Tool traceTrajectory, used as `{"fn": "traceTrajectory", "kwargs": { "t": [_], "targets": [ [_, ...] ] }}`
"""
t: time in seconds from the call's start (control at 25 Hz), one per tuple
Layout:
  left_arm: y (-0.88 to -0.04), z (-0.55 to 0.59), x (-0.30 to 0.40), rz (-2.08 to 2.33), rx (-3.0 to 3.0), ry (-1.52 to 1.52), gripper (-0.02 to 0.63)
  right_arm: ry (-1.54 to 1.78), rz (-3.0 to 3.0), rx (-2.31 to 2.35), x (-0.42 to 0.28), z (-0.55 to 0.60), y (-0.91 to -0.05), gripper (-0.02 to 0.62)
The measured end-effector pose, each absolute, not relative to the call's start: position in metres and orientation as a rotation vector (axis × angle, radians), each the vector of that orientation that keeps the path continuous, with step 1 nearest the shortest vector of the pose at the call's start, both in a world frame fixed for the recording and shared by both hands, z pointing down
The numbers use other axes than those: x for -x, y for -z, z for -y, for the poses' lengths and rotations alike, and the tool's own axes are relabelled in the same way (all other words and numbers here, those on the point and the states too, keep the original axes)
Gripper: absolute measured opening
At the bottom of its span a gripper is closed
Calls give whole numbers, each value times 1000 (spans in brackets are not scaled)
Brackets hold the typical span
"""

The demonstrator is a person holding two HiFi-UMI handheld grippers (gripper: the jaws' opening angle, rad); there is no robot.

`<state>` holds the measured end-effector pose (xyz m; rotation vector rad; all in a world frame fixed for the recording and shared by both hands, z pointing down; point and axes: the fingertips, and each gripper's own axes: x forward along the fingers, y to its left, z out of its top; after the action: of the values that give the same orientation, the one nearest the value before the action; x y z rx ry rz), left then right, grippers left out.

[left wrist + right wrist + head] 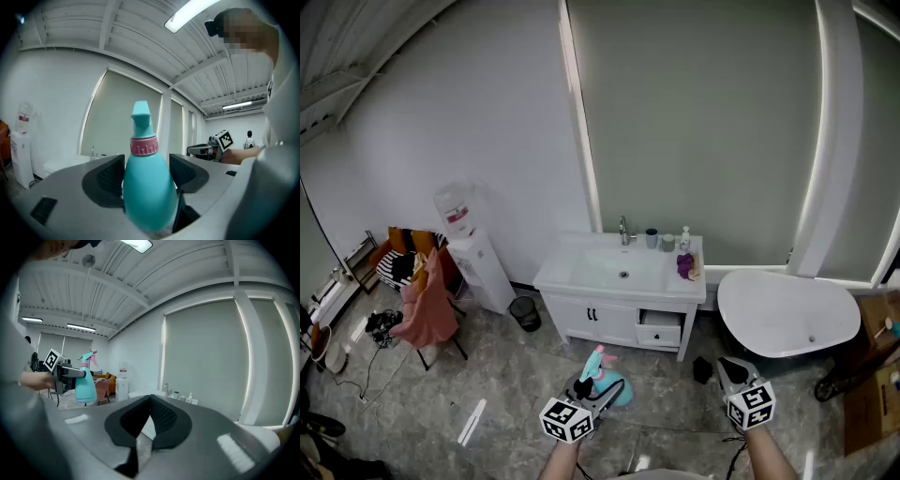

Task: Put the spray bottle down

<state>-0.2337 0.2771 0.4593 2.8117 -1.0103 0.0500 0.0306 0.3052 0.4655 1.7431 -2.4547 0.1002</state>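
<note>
Left gripper [592, 394] clamps spray bottle [146, 187] upright, off the floor [516, 375] | right gripper [149, 420] closed, empty | step: bottle not yet set down | next: lower onto a surface, then release

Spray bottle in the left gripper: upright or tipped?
Upright: spray bottle has nozzle on top, pink collar above teal body, held in left gripper.

walls [469, 112] white | floor [516, 375] grey marble | white vanity [609, 323] | bathtub [787, 314] | water dispenser [476, 253]
</note>
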Motion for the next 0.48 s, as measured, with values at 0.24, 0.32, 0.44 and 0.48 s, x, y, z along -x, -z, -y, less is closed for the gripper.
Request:
{"fn": "traceTrajectory", "kwargs": {
  "t": [0.24,0.32,0.44,0.48],
  "targets": [
    [-463,-276,239,1007,-2810,-54,302,-95,2457,-1744,-23,-304,-466,11],
    [-464,-275,241,1005,-2811,-53,302,-102,2456,-1754,-22,-303,-467,11],
    [-463,-272,245,1000,-2811,-52,302,-121,2458,-1774,-18,-299,-467,11],
    [-463,-271,247,999,-2810,-52,302,-126,2457,-1778,-17,-299,-467,11]
  ]
}}
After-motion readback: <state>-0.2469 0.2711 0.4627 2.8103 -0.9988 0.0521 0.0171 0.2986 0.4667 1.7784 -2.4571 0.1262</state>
